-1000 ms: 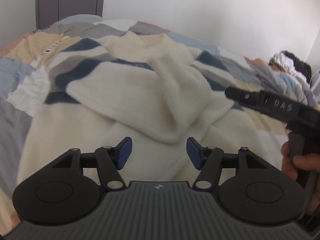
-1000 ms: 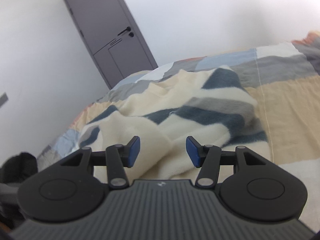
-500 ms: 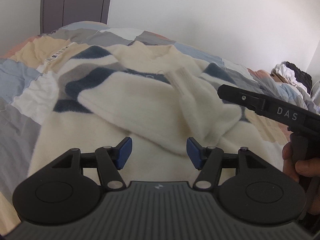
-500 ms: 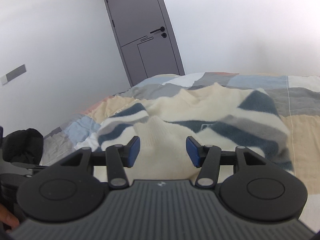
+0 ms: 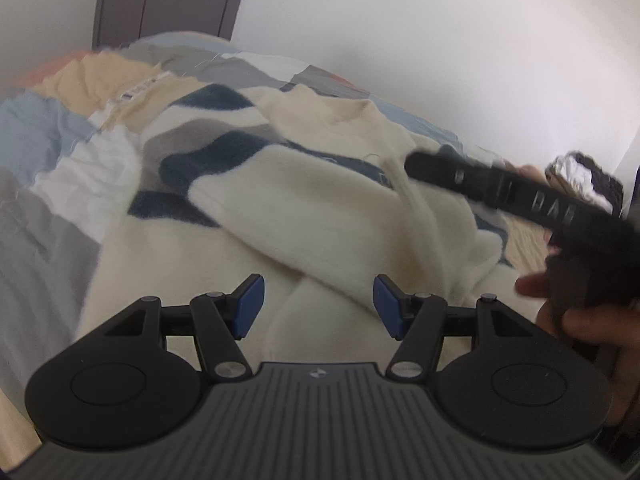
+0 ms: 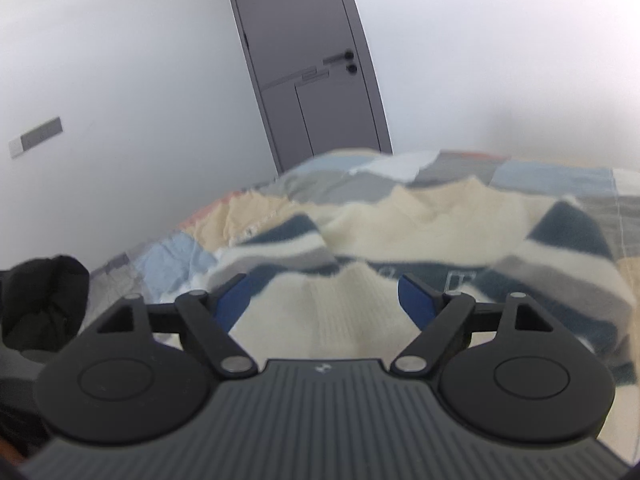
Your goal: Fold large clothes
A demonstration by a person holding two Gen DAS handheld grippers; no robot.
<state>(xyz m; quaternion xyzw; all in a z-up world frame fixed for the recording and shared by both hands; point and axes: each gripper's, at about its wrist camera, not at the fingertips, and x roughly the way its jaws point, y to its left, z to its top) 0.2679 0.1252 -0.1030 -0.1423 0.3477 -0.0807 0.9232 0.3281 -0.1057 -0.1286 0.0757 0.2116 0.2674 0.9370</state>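
A cream sweater (image 5: 304, 200) with navy and grey stripes lies spread on the bed, both sleeves folded in over its body. My left gripper (image 5: 318, 306) hovers open above the cream lower part, nothing between its blue pads. The right gripper (image 6: 326, 300) is above a folded sleeve (image 6: 340, 312), its jaws opening, nothing pinched. In the left wrist view the right gripper's black body (image 5: 504, 196) crosses over the sweater's right side, held by a hand (image 5: 576, 312).
A patchwork quilt (image 5: 48, 148) in grey, blue, beige and white covers the bed. A grey door (image 6: 308, 60) stands behind it. A heap of clothes (image 5: 580, 176) lies at the bed's far right; a dark bundle (image 6: 44, 296) sits off the bed at left.
The right gripper's jaws have spread wider, and it swung toward the door, reaching further over the sweater. The left gripper shifted sideways, still open.
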